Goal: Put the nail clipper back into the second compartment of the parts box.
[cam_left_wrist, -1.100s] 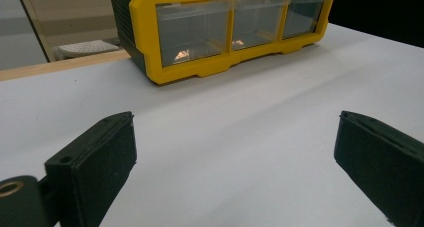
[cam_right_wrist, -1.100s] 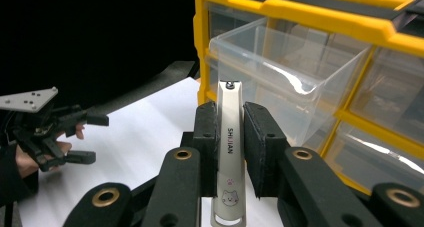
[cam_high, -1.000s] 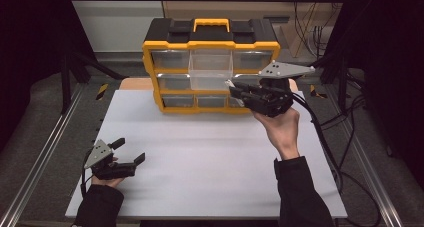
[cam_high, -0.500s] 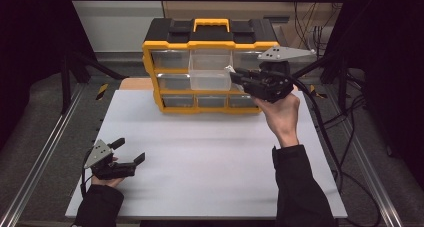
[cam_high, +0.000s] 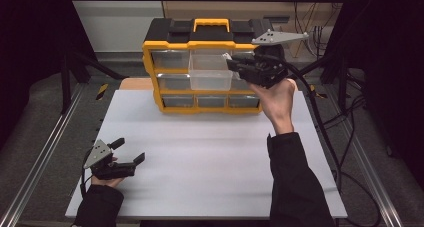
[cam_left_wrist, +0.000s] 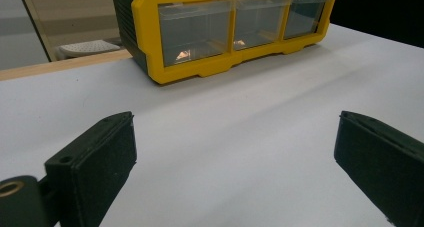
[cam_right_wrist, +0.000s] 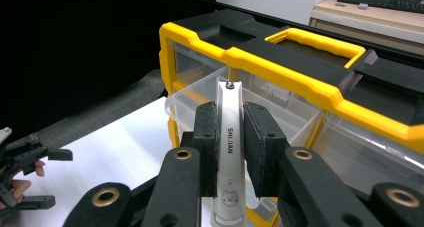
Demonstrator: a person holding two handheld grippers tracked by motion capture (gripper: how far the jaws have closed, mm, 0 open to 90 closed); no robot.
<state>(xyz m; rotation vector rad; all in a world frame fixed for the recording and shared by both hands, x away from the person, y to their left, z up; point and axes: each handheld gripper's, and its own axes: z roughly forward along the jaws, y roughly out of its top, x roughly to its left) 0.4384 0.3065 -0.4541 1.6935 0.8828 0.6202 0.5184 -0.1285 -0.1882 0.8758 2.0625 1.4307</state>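
High view: the yellow-and-black organizer (cam_high: 205, 67) stands in the upper middle of the frame at the far edge of the white tabletop (cam_high: 210, 157), and its clear middle drawer (cam_high: 210, 71) in the top row is pulled out. Against the earlier pictures, the right gripper (cam_high: 231, 62) has climbed from the lower drawer rows to the level of that open drawer, at its right edge. In the right gripper view its jaws are pinched on a white nail clipper (cam_right_wrist: 229, 152), whose tip points over the drawer's rim (cam_right_wrist: 200, 94). I judge the drop into the drawer is near. The organizer's yellow frame (cam_right_wrist: 280, 67) just above the opening leaves little room. At lower left, the left gripper (cam_high: 131, 152) rests on the tabletop, jaws spread and empty, well clear.
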